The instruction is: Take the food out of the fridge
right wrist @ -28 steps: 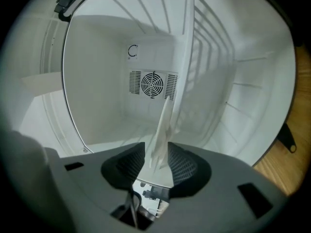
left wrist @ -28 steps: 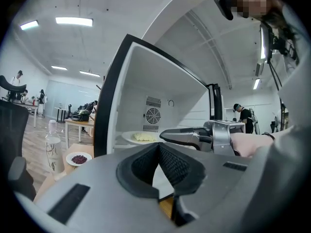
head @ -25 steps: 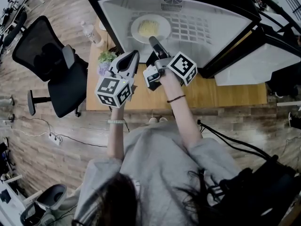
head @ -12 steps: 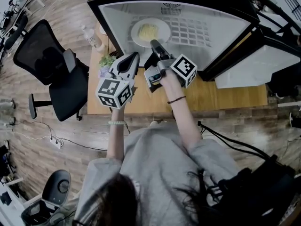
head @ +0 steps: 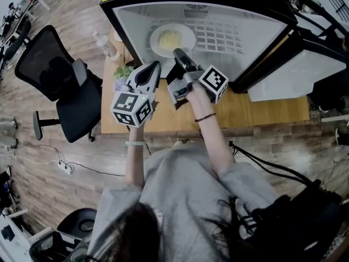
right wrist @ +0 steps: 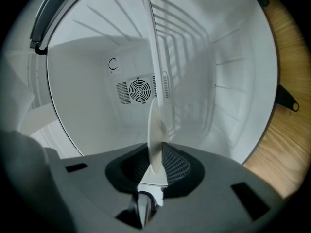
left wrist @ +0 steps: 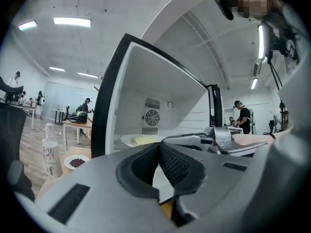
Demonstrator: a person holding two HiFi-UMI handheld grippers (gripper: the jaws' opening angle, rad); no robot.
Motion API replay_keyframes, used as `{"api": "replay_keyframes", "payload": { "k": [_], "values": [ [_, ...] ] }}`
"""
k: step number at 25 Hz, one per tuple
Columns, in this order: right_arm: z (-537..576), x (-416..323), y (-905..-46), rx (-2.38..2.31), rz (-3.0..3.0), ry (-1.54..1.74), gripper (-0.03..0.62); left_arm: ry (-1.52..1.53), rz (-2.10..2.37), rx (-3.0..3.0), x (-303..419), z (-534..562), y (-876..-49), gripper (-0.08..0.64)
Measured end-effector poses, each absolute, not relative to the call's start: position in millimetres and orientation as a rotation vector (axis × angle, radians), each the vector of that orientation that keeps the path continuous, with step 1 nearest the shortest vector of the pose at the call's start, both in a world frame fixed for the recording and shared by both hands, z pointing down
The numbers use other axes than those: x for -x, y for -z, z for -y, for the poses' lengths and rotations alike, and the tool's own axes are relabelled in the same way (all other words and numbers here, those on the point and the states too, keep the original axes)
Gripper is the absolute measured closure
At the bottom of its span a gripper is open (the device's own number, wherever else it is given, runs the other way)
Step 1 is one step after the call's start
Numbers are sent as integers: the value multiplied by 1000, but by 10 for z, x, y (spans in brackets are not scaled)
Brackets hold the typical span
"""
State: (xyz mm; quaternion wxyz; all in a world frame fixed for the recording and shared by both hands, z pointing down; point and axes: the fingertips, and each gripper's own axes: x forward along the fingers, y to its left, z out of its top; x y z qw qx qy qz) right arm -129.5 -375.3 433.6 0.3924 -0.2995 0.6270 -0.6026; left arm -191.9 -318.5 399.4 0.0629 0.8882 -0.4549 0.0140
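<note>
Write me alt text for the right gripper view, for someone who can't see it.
The right gripper is closing its jaws on the rim of a white plate, seen edge-on between them. Behind is the white fridge interior with a round fan vent on its back wall; the view is rolled, so the wire shelf stands upright in the picture.

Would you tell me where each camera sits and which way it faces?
Head view: on the person's head, facing steeply down at the open fridge, the plate of food, the left gripper and right gripper; forearms, grey top, hair show.
Left gripper view: rides the left gripper, looking level into the fridge; its shut jaws and the right gripper show.
Right gripper view: rolled sideways inside the fridge, facing the fan vent; its jaws are closing on the plate's rim.
Shared: all three show the plate.
</note>
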Motion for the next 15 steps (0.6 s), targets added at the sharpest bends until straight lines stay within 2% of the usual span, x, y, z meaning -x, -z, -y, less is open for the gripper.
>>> {"api": "replay_keyframes", "payload": {
  "k": [15],
  "values": [
    [3408, 1237, -4163, 703, -1686, 1537, 528, -29, 1321, -2711, 1839, 2905, -3961, 552]
  ]
}}
